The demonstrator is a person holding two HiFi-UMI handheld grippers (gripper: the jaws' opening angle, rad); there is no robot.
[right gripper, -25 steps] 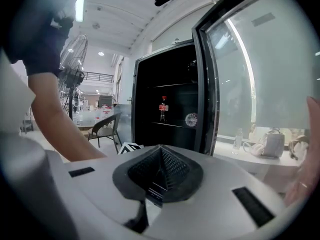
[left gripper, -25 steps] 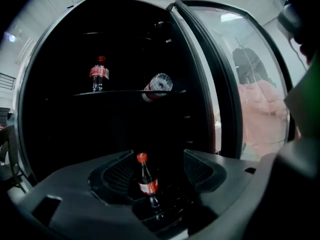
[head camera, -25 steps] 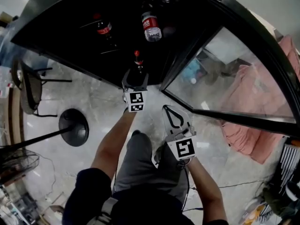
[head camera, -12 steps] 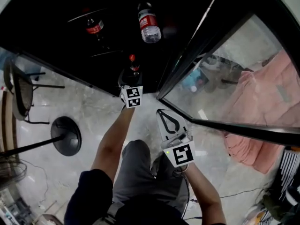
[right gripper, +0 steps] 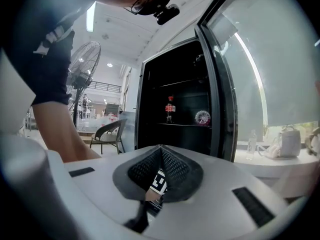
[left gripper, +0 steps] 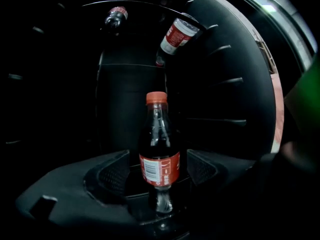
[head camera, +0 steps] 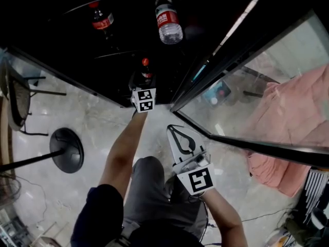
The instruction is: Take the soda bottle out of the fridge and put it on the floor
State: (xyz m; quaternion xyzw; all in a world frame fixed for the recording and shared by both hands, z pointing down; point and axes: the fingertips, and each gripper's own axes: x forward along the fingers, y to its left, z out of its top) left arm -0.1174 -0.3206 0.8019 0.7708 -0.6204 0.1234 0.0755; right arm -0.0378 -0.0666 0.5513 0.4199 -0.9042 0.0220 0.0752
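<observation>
- Your left claw is reaching into the open fridge, with your forearm stretched out over the floor.
- Its jaws stand wide and are opening. The soda bottle stands between the two pads, with a dark gap showing on each side, so nothing is gripped.
- The soda bottle is upright on a shelf inside the fridge, with its red cap on, its red label facing the left claw and dark drink filling it to the neck.
- Your right claw is held back outside the fridge, above your knee in the head view. Its jaws are closed tip to tip and hold nothing.
- Higher in the fridge there is a second cola bottle, and to its right a clear bottle with a red label. Both are well apart from the left claw.
- The glass door is swung open on your right, and a pink cloth shows through it.
- A chair stands on the floor to your left, beside the fridge.
</observation>
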